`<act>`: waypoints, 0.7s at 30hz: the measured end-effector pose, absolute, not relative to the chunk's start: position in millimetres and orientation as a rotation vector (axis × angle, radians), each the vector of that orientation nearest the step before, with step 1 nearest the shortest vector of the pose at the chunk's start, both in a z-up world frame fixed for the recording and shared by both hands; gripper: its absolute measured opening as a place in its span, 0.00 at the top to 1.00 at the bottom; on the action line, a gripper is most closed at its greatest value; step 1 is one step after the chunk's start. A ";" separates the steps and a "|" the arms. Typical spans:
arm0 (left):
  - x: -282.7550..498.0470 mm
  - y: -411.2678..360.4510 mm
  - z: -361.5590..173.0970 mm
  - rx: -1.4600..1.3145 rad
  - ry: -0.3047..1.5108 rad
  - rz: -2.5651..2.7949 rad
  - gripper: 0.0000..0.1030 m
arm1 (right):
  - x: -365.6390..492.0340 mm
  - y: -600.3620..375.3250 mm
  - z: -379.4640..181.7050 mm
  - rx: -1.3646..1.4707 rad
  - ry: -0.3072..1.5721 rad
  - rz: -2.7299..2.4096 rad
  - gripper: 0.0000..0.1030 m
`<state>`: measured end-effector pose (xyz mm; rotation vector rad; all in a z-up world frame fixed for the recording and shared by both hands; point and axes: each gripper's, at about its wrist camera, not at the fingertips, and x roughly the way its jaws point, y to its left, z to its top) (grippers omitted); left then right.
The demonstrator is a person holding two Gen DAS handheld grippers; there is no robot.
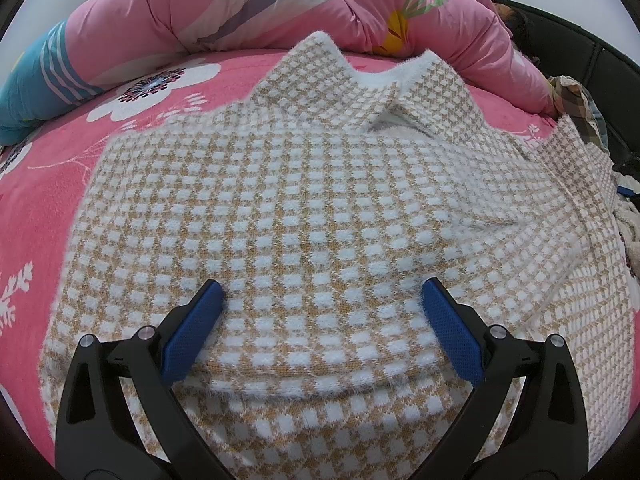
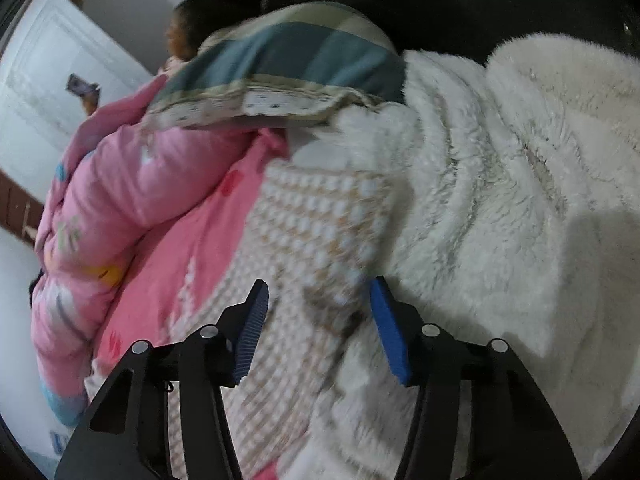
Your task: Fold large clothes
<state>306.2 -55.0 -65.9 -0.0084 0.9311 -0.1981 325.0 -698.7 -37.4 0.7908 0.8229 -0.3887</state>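
Observation:
A large tan-and-white checked knit garment lies spread on a pink flowered bed sheet, collar at the far end. My left gripper is open just above its lower part, a fold of cloth between the blue fingers. In the right wrist view a part of the same checked garment lies along the bed beside a white fluffy garment. My right gripper is open over the checked cloth's edge, holding nothing. That view is blurred.
A rolled pink quilt lies along the far side of the bed and shows in the right wrist view. A plaid pillow sits by the white fluffy garment. A dark headboard stands at the right.

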 end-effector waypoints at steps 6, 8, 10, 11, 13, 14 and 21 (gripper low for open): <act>306.3 -54.8 -65.5 -0.008 0.930 -0.197 0.06 | 334.4 -701.3 -44.9 0.764 0.827 -0.437 0.74; 306.5 -54.8 -65.5 -0.009 0.931 -0.197 0.06 | 335.7 -697.9 -40.3 0.748 0.805 -0.438 0.77; 306.4 -54.9 -65.6 -0.009 0.931 -0.197 0.06 | 327.4 -690.3 -28.2 0.728 0.758 -0.431 0.78; 306.4 -54.9 -65.5 -0.009 0.930 -0.197 0.06 | 323.0 -685.5 -20.5 0.713 0.734 -0.423 0.78; 306.3 -55.0 -65.4 -0.009 0.930 -0.197 0.06 | 313.4 -672.8 1.8 0.672 0.678 -0.406 0.78; 306.3 -55.1 -65.3 -0.009 0.930 -0.197 0.06 | 307.9 -666.1 15.0 0.651 0.650 -0.395 0.78; 304.9 -54.5 -65.0 -0.010 0.927 -0.198 0.06 | 266.1 -605.0 120.3 0.515 0.456 -0.269 0.80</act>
